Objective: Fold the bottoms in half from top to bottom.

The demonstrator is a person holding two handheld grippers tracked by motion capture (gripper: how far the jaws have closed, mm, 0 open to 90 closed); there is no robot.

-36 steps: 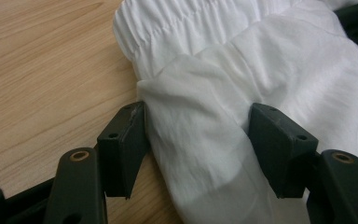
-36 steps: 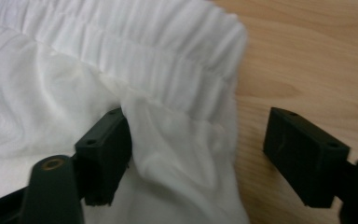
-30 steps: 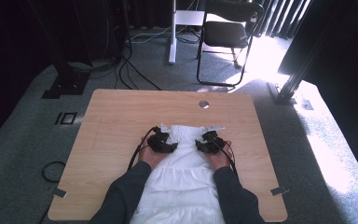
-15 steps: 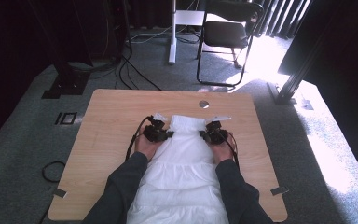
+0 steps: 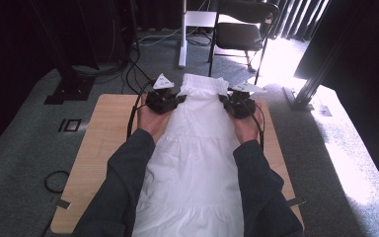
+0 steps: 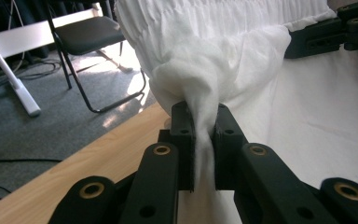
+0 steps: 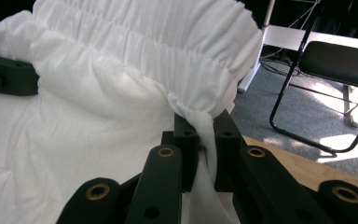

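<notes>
I have the left claw [image 6: 204, 140] and right claw [image 7: 206, 149] each clamped on a side of the white skirt's [image 5: 197, 163] gathered waistband, its hem draping over the table [image 5: 103, 133].

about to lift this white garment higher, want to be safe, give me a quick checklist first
1. Left gripper clamped on the white garment: ok, cloth pinched between its pads.
2. Right gripper clamped on the elastic waistband corner: ok.
3. Both grips level: ok in the high view.
4. Waistband spread between the grippers: ok, only lightly gathered.
5. Lower hem clear of the table: cannot tell, it runs past the picture's edge.
6. Cloth snagged on a cable: cannot tell.
</notes>
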